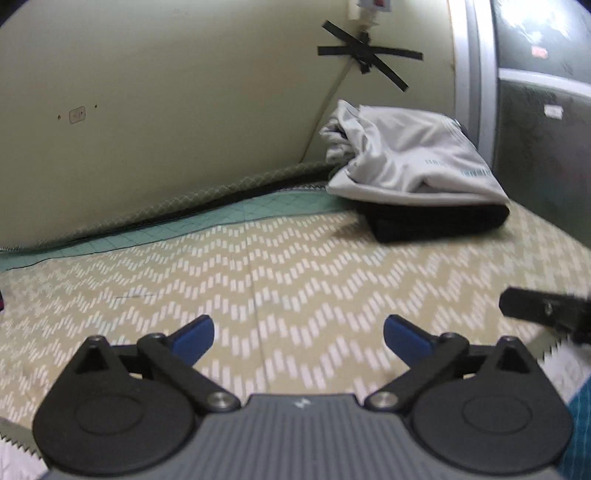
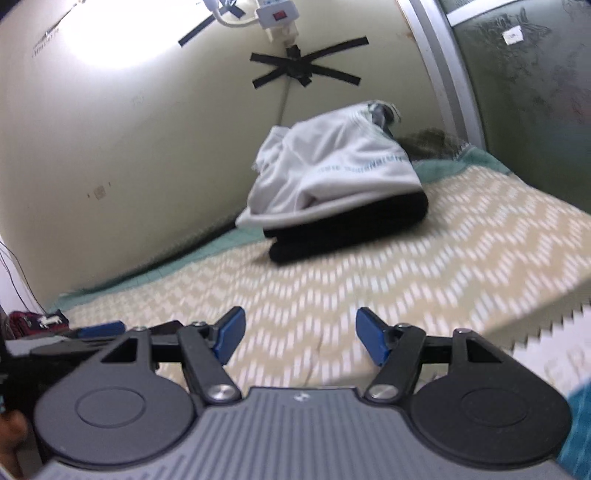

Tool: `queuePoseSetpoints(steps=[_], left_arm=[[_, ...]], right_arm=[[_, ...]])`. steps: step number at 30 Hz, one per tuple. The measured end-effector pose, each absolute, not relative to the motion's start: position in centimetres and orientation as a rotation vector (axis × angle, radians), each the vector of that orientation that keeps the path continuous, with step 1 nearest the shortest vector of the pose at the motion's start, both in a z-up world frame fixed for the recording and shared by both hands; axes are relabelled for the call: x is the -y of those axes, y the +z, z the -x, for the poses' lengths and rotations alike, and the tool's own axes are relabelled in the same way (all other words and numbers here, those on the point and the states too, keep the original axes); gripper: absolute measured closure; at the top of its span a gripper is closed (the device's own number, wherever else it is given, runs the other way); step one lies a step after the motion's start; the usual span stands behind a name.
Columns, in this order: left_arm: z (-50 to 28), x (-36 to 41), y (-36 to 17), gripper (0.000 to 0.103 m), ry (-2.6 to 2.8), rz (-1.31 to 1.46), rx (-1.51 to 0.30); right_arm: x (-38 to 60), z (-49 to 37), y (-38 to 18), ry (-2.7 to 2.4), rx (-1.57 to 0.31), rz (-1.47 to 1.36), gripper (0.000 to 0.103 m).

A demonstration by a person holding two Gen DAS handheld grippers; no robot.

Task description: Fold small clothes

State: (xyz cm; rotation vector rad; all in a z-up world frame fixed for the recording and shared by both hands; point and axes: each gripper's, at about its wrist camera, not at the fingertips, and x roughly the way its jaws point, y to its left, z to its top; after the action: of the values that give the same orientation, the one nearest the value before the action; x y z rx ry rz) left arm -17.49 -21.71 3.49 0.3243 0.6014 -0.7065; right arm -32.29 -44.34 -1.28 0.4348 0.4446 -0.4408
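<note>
Left tool and right tool: both wide, holding nothing. Folded grey garment atop black garment, well ahead on patterned surface.

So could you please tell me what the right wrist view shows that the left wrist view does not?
Only the right wrist view shows the bright glare on the wall, the red-switched power strip whole, and a dark red cloth at far left. Only the left wrist view shows the mesh strip along the wall. Both share the grey garment stacked on a black one, the taped cable, the zigzag mat, and each view's own open gripper: left, right.
</note>
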Motion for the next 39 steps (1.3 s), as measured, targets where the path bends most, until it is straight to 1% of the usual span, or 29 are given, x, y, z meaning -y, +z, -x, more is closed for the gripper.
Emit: queuePoseSetpoints(steps=[7, 16, 39], left_arm=[[19.1, 20.5, 3.8, 0.000, -0.698, -0.337, -0.553], [18.7, 20.5, 3.8, 0.000, -0.706, -0.317, -0.599], [18.5, 20.5, 3.6, 0.000, -0.735, -0.325, -0.622]], right_arm=[[43.0, 32.6, -1.8, -0.489, -0.443, -0.394, 0.041], [42.7, 32.2, -1.9, -0.464, -0.458, -0.363, 0.040], [43.3, 32.4, -1.9, -0.446, -0.442, -0.413, 0.038]])
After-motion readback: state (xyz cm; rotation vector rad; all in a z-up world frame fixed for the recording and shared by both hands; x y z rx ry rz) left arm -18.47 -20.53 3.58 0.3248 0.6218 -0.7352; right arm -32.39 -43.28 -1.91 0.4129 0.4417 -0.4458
